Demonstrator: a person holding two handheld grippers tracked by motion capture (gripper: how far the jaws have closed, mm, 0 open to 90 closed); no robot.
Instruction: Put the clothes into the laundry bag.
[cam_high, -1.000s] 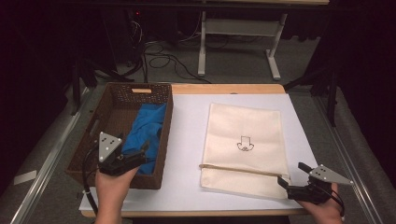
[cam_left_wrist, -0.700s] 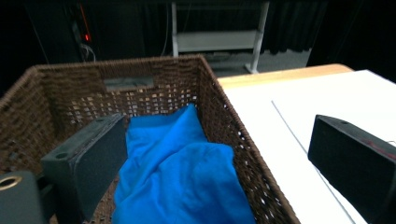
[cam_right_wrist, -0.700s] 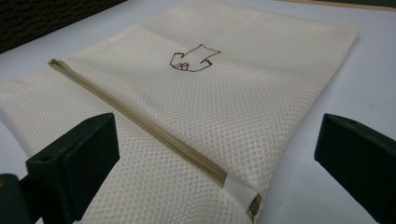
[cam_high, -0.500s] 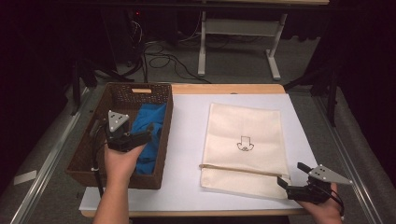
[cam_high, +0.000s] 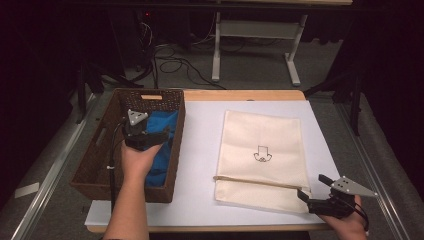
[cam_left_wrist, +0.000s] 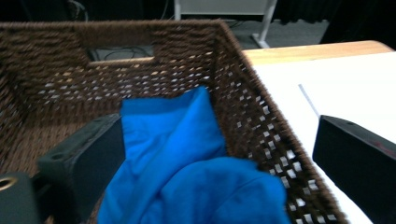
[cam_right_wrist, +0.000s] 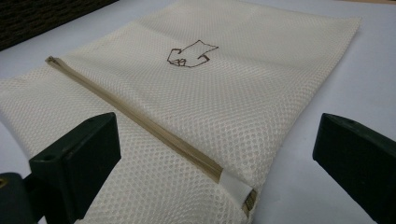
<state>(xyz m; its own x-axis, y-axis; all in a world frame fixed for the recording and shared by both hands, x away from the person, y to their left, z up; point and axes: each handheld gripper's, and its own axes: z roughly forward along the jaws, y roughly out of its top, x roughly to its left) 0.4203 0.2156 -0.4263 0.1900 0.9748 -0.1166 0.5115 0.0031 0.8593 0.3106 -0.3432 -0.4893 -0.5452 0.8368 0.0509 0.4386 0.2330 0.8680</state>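
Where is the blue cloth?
In the high view, the blue cloth lies inside the brown wicker basket at the table's left, under the left gripper.

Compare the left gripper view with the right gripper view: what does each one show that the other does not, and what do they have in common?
Left gripper view: a blue cloth lying in a brown wicker basket, with one jaw inside the basket and the other outside its wall.

Right gripper view: a cream mesh bag lying flat, with a small printed drawing and a tan zipper ending near the jaws.

Both: two black jaws spread wide with nothing between them, and the white table cover under everything.
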